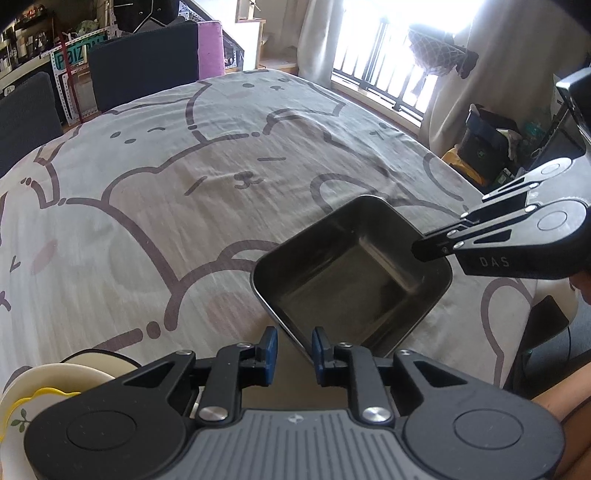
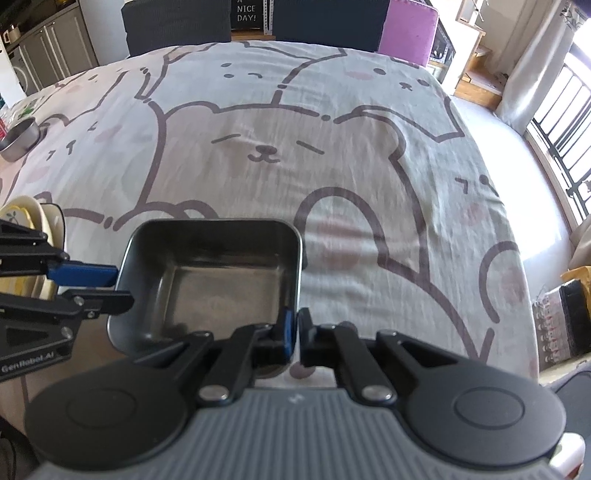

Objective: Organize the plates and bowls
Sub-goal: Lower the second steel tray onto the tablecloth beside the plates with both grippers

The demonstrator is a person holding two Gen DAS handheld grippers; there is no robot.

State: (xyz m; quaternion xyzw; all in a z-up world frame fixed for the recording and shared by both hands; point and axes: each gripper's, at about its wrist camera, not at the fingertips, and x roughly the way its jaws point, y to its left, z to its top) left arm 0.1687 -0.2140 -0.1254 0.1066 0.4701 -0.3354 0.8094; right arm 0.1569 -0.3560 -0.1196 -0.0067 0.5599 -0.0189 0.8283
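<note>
- The square metal tray (image 2: pixel 207 280) sits on the bear-print tablecloth (image 2: pixel 295 147), near the table edge closest to me; I use it as my landmark.
- My right gripper (image 2: pixel 295 332) has its fingers pressed together on the tray's near right wall, the blue pad inside the tray and the other finger outside.
- In the left wrist view that same gripper (image 1: pixel 424 254) reaches in from the right and bites the tray (image 1: pixel 351 273) at its right rim.
- My left gripper (image 1: pixel 294 349) straddles the tray's near corner; the fingers stand a little apart, with a gap showing between the blue pads (image 1: pixel 269 345) and the wall, so they do not clamp it.
- From the right wrist view, my left gripper (image 2: pixel 118 288) comes in at the tray's left wall, one finger above the rim, one below.
- Left of the tray, just beyond my left gripper, stands a stack of cream plates (image 2: pixel 40 218).
- Far left of the tray, near the table's edge, sits a round steel bowl (image 2: pixel 20 138).
- Beyond the tray, across the table, dark chairs (image 2: pixel 177 22) stand.
</note>
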